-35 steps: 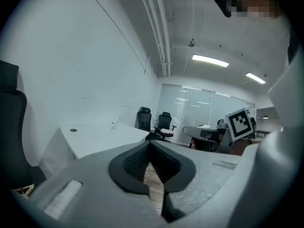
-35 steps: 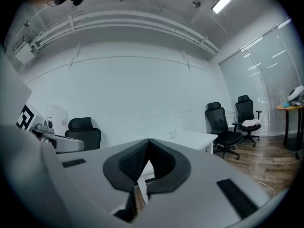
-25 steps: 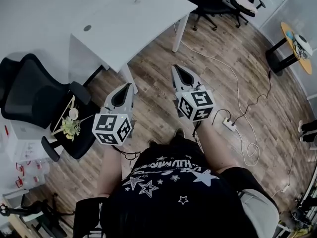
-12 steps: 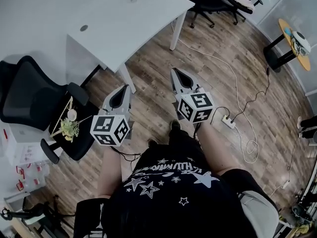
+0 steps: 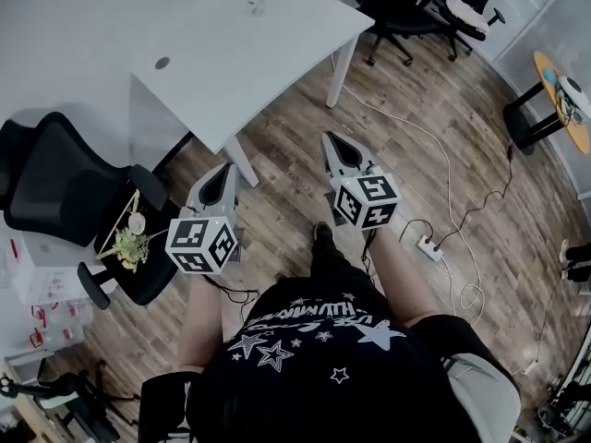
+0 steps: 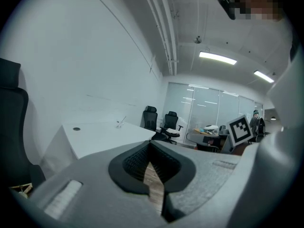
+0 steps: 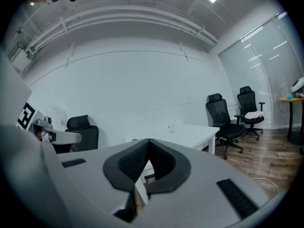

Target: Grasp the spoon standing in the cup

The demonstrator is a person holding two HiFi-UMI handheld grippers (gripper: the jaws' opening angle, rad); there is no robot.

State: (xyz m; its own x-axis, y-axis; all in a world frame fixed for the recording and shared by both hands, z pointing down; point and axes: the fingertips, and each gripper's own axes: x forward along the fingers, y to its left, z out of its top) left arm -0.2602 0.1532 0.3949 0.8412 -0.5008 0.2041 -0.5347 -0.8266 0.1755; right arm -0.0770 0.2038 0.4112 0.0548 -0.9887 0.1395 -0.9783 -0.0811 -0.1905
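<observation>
A small clear cup with a thin spoon standing in it (image 5: 258, 5) sits far off on the white table (image 5: 231, 58), near the table's far edge. It also shows tiny as the cup (image 6: 120, 123) in the left gripper view and as the cup (image 7: 172, 126) in the right gripper view. My left gripper (image 5: 226, 170) hangs over the wood floor just short of the table's near corner, jaws shut and empty. My right gripper (image 5: 331, 140) is beside it over the floor, also shut on nothing. In their own views the left gripper (image 6: 150, 144) and the right gripper (image 7: 148, 142) point toward the table.
A black office chair (image 5: 55, 178) stands at the left with a small plant (image 5: 129, 243) on a seat beside it. More black chairs (image 5: 406, 3) stand behind the table. A white cable and power strip (image 5: 428, 245) lie on the floor at right, near a round yellow table (image 5: 565, 100).
Both grippers have moved a little forward with the person toward the table. Their jaws have stayed shut.
</observation>
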